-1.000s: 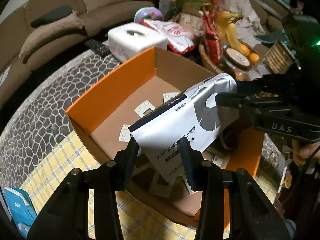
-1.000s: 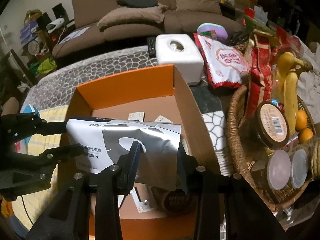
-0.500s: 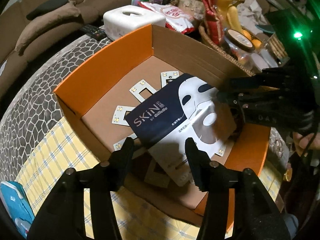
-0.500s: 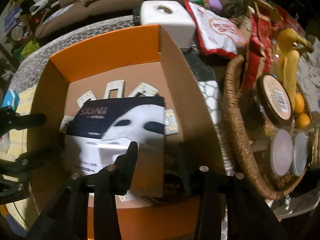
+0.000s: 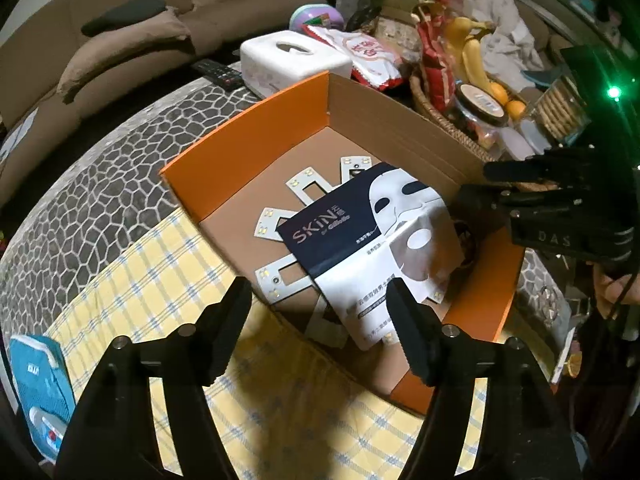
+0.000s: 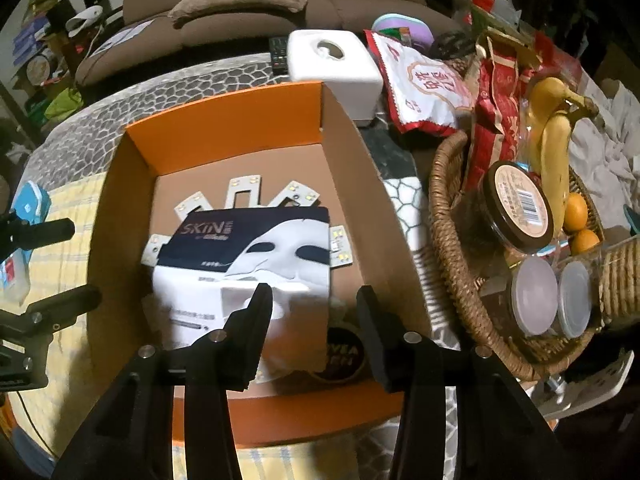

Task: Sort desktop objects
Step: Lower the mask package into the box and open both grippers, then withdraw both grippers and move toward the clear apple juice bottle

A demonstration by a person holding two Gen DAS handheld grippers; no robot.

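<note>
A navy and white face-mask packet [image 5: 372, 240] lies flat inside the orange cardboard box [image 5: 240, 148], on top of white LED strip pieces [image 5: 280, 276]. It also shows in the right wrist view [image 6: 256, 264], inside the box [image 6: 224, 120]. My left gripper [image 5: 320, 300] is open and empty above the box's near edge. My right gripper [image 6: 312, 308] is open and empty above the packet's near end. A dark round tin [image 6: 344, 354] lies in the box beside the packet.
A white tissue box [image 6: 332, 64], a red and white snack bag [image 6: 424, 88] and a wicker basket [image 6: 448, 240] with bananas, jars and oranges stand behind and right of the box. A blue pack [image 5: 36, 376] lies on the yellow checked cloth [image 5: 160, 280].
Both grippers held the packet above the box a second ago. The packet went down flat into the box and both grippers opened and drew back.
</note>
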